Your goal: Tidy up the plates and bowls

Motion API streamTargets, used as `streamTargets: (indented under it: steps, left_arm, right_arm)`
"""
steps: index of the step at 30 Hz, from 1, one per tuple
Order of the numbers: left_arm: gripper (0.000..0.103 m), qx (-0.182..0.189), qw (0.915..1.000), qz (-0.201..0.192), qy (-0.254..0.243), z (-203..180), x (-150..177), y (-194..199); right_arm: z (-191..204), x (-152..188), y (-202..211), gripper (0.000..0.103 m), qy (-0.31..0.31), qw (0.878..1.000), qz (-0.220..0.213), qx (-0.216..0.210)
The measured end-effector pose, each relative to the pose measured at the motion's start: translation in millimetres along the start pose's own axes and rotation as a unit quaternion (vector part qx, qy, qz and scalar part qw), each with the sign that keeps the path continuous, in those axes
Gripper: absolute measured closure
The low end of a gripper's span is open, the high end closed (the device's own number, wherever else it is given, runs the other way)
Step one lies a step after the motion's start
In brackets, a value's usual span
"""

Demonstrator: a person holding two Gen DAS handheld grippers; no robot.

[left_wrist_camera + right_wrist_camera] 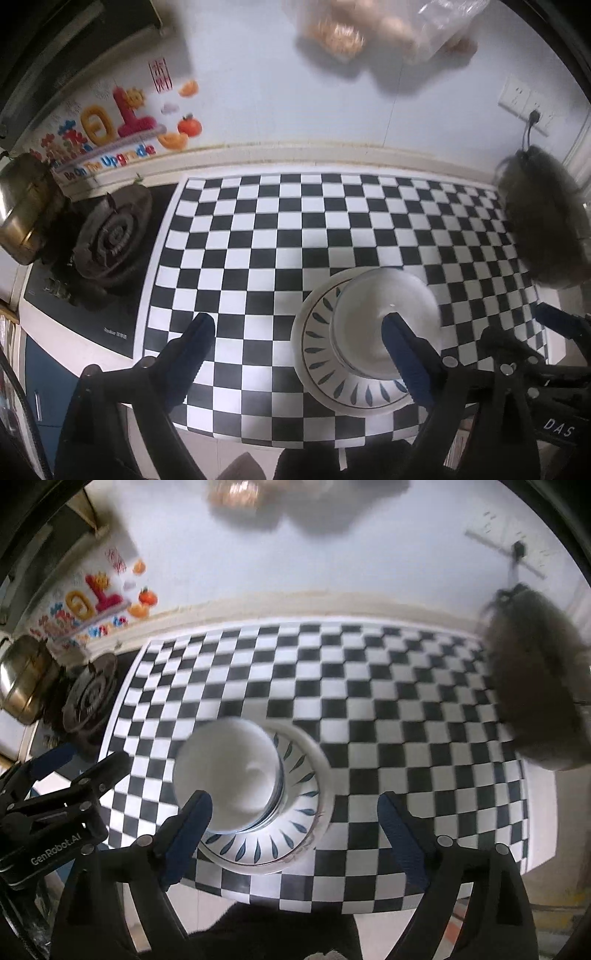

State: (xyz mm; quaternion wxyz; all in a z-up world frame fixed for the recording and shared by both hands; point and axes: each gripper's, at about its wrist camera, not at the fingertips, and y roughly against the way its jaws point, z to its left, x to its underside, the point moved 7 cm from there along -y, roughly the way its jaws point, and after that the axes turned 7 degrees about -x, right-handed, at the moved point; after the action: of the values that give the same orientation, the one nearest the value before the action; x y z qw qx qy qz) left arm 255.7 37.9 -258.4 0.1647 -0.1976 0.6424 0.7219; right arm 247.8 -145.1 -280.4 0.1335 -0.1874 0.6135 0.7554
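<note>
Bowls [388,325], white and nested, sit on a leaf-rimmed plate [317,343] near the checkered mat's [258,229] front edge. Both the left gripper [299,334] and right gripper [293,812] hang wide apart, holding nothing. A careless nudge might push the stack over that edge. Farther off: burner [110,236], pot [26,206], furry thing [543,221].
</note>
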Motion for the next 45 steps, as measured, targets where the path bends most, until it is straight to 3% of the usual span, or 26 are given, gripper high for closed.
streamTargets:
  steps: [10, 14, 23, 32, 45]
  left_arm:
    - [0.008, 0.012, 0.9977, -0.058, 0.032, -1.7, 5.9, 80.2]
    - [0.008, -0.003, 0.9952, -0.089, 0.040, -1.5, 17.4, 116.1]
    - [0.008, -0.015, 0.9895, -0.138, 0.041, -7.2, 55.9, 195.1]
    - [0.008, -0.027, 0.9860, -0.161, 0.033, -8.6, 100.8, 267.9]
    - [0.008, -0.014, 0.9809, -0.193, 0.022, 25.0, 143.9, 325.7]
  right_arm:
    - [7.8, -1.7, 95.5, 0.009, 0.014, 0.995, -0.094, 0.010]
    - [8.0, 10.4, 135.3, 0.009, 0.019, 0.992, -0.125, 0.005]
    - [4.2, 66.0, 218.7, 0.009, 0.028, 0.984, -0.176, 0.015]
    - [1.8, 127.8, 294.4, 0.009, 0.029, 0.978, -0.202, 0.031]
    - [42.7, 187.5, 361.5, 0.009, 0.021, 0.969, -0.240, 0.059]
